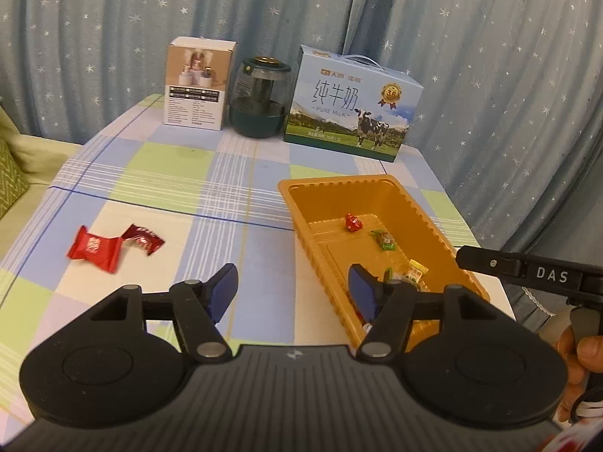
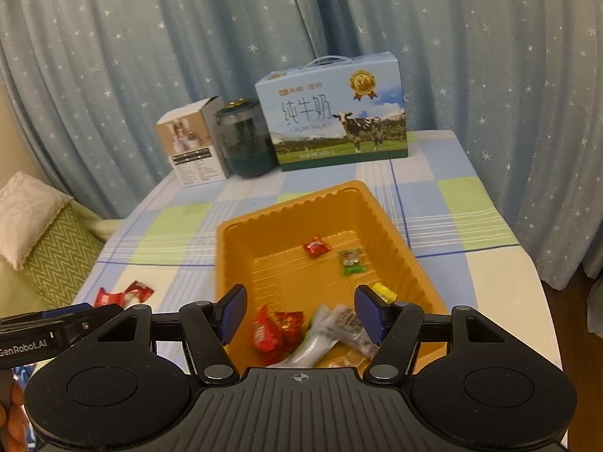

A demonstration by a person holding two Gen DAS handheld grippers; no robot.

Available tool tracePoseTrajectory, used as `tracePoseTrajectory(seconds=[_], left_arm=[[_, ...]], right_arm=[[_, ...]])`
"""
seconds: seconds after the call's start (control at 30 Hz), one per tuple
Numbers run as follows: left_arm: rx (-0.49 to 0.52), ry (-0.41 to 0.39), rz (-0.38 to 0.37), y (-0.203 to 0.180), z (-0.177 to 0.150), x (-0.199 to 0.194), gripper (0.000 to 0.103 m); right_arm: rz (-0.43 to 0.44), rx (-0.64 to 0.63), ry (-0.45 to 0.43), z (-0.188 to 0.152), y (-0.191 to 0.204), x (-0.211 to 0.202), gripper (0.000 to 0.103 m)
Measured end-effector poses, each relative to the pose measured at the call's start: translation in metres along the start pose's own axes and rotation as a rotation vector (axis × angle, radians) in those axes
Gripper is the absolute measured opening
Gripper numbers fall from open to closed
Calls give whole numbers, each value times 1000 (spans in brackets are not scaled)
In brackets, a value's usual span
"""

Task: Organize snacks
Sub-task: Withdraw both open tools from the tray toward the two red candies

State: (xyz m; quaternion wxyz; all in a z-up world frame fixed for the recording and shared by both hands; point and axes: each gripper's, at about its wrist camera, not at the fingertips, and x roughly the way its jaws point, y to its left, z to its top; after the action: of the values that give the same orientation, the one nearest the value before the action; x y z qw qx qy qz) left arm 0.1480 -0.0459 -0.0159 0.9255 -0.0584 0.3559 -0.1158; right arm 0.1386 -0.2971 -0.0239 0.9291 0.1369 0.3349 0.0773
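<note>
An orange plastic tray (image 1: 433,226) (image 2: 241,248) sits on the checked tablecloth and holds several wrapped snacks: a small red candy (image 1: 353,222) (image 2: 317,246), a green one (image 1: 384,240) (image 2: 351,260), a yellow one (image 1: 416,272) (image 2: 384,290), red packets (image 2: 273,329) and a clear wrapper (image 2: 331,333). Two red candies (image 1: 96,250) (image 1: 145,239) (image 2: 122,293) lie on the cloth left of the tray. My left gripper (image 1: 292,292) is open and empty above the tray's left wall. My right gripper (image 2: 299,314) is open and empty over the tray's near end.
At the table's back stand a white product box (image 1: 198,84) (image 2: 192,143), a dark green glass jar (image 1: 260,98) (image 2: 245,137) and a blue milk carton (image 1: 352,103) (image 2: 335,113). A starred curtain hangs behind. A green cushion (image 2: 49,248) lies to the left.
</note>
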Motion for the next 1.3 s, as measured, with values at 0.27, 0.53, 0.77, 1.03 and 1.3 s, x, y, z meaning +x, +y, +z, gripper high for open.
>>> tracePoseTrajectory(seconds=[0.27,0.53,0.77,1.03,1.3], left_arm=[[-8,-31,45,17,-10,-42,69],[-44,-52,107,49,-23,-81,71],[-67,-64,159,73,-29,-101,73],[-96,-64,189,97,-37,-110,75],[-124,-51,211,116,-41,-103,75]], right_arm=[[36,-20,-9,-11,29,-23,63],[73,-55,-7,-21,59,-32,63],[103,-86,-2,-28,85,-33,63],[129,-124,15,-35,109,-25,63],[140,-152,33,-41,124,-8,63]])
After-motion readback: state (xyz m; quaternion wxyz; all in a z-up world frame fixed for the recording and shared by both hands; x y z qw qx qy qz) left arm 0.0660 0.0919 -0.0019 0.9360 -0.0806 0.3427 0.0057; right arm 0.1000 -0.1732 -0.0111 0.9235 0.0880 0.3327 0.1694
